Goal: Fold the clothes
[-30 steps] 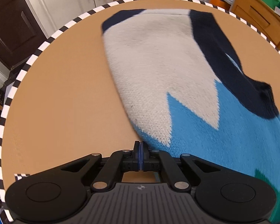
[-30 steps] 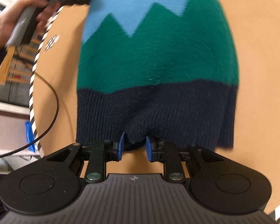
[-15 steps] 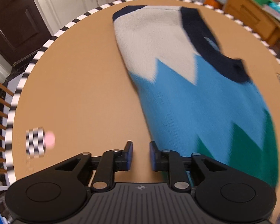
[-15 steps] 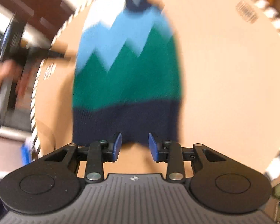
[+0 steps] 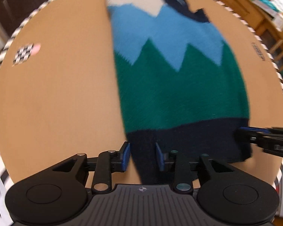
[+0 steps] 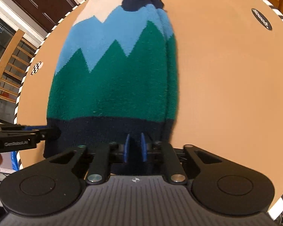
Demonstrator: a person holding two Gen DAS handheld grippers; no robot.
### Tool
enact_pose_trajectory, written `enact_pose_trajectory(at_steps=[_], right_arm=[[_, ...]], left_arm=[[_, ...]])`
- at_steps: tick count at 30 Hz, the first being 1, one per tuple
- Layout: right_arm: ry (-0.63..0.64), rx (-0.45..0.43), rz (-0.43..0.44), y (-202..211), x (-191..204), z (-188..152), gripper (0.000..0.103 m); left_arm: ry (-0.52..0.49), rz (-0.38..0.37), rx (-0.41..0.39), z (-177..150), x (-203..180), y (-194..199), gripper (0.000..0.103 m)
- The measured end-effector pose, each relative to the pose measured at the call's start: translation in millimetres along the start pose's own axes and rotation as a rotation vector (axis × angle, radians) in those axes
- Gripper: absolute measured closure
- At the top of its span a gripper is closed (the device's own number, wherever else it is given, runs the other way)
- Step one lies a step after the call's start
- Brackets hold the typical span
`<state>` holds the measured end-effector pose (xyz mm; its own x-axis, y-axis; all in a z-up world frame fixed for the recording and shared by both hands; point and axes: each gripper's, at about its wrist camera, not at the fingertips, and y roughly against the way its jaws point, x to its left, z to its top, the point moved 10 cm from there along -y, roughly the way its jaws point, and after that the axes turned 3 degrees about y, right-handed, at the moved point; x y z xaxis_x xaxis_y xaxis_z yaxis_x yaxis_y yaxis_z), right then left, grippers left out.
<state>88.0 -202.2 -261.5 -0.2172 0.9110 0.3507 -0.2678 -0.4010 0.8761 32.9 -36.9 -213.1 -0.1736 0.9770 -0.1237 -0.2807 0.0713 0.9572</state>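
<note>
Below, fuzzy zigzag-knit sweater [image 6: 113, 86], ribbed navy hem between opening left gripper [image 5: 142, 156] fingers, right gripper [image 6: 134, 146] fingers closing on it.

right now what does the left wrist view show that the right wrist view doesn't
Only the left wrist view: the left gripper from behind, jaws opening astride the sweater's navy hem corner, and wooden furniture beyond the table.

Only the right wrist view: the right gripper from behind, jaws closing on the hem, and a black oval logo.

Both: the sweater lying flat, the checkered marker, and the opposite gripper entering at the hem.
</note>
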Motion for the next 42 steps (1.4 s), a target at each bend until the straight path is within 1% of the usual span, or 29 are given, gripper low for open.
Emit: enact_pose_trajectory(at_steps=[1, 3, 6, 8, 9, 10, 11, 12, 13, 14, 15, 17, 19, 20, 22, 24, 25, 28, 32, 33, 35, 38, 39, 40, 41, 42], right_arm=[[0.004, 0.003, 0.007, 1, -3, -1, 0.099], [0.005, 0.008, 0.024, 1, -6, -1, 0.1], [0.021, 0.011, 0.036, -2, -5, 0, 0.1], [0.027, 0.014, 0.051, 5, -10, 1, 0.099], [0.018, 0.019, 0.068, 6, -10, 2, 0.095], [-0.022, 0.015, 0.102, 11, -13, 4, 0.089], [-0.063, 0.01, 0.136, 15, -15, 6, 0.086], [-0.094, -0.007, 0.168, 21, -19, 9, 0.077], [-0.122, -0.027, 0.193, 29, -25, 11, 0.059], [-0.16, -0.038, 0.203, 31, -34, 12, 0.05], [-0.198, -0.048, 0.212, 34, -43, 13, 0.045], [-0.286, -0.017, 0.237, 30, -62, 9, 0.045], [-0.357, 0.027, 0.284, 25, -72, 2, 0.045], [-0.386, 0.05, 0.303, 21, -76, -2, 0.046], [-0.441, 0.086, 0.379, 16, -76, -8, 0.047], [-0.488, 0.116, 0.434, 12, -73, -13, 0.049], [-0.491, 0.124, 0.444, 11, -72, -13, 0.05], [-0.448, 0.142, 0.435, 12, -66, -12, 0.049], [-0.44, 0.158, 0.437, 13, -63, -9, 0.045], [-0.429, 0.159, 0.423, 14, -61, -9, 0.045], [-0.368, 0.15, 0.395, 15, -53, -8, 0.042], [-0.32, 0.127, 0.377, 11, -42, -4, 0.043], [-0.295, 0.118, 0.368, 10, -39, -4, 0.051], [-0.266, 0.115, 0.348, 8, -35, -6, 0.075], [-0.246, 0.119, 0.318, 3, -34, -8, 0.088], [-0.253, 0.109, 0.321, 2, -34, -10, 0.087]], left_arm=[[0.018, 0.005, 0.0, 0, 0, -2, 0.067], [0.037, 0.023, -0.01, 0, 0, -2, 0.066], [0.05, 0.056, -0.031, -1, -1, -2, 0.063], [0.059, 0.071, -0.038, -1, -1, 0, 0.062], [0.068, 0.069, -0.043, -1, -1, 4, 0.063], [0.079, 0.063, -0.05, 0, -2, 9, 0.064], [0.084, 0.052, -0.061, 0, -4, 16, 0.065], [0.075, 0.03, -0.076, 0, -9, 22, 0.065], [0.06, 0.003, -0.09, 0, -15, 27, 0.065], [0.04, -0.01, -0.097, 0, -21, 28, 0.064], [0.016, -0.008, -0.096, 0, -27, 26, 0.064], [-0.025, 0.004, -0.094, -1, -36, 18, 0.063], [-0.04, 0.008, -0.086, -2, -41, 12, 0.063], [-0.036, 0.007, -0.076, -3, -42, 10, 0.063], [-0.018, 0.001, -0.053, -6, -38, 5, 0.063], [0.0, -0.01, -0.039, -8, -36, 0, 0.063], [0.005, -0.012, -0.035, -11, -37, -2, 0.063], [-0.01, -0.003, -0.032, -13, -42, -4, 0.063], [-0.008, -0.013, -0.031, -11, -42, -6, 0.063], [-0.002, -0.02, -0.029, -9, -41, -6, 0.063], [0.007, -0.032, -0.025, -7, -40, -5, 0.063], [0.012, -0.042, -0.023, -6, -39, -4, 0.063], [0.011, -0.042, -0.023, -5, -39, -4, 0.063], [0.012, -0.044, -0.023, -5, -39, -5, 0.063], [0.013, -0.047, -0.023, -4, -39, -5, 0.062], [0.018, -0.054, -0.023, -3, -38, -4, 0.061]])
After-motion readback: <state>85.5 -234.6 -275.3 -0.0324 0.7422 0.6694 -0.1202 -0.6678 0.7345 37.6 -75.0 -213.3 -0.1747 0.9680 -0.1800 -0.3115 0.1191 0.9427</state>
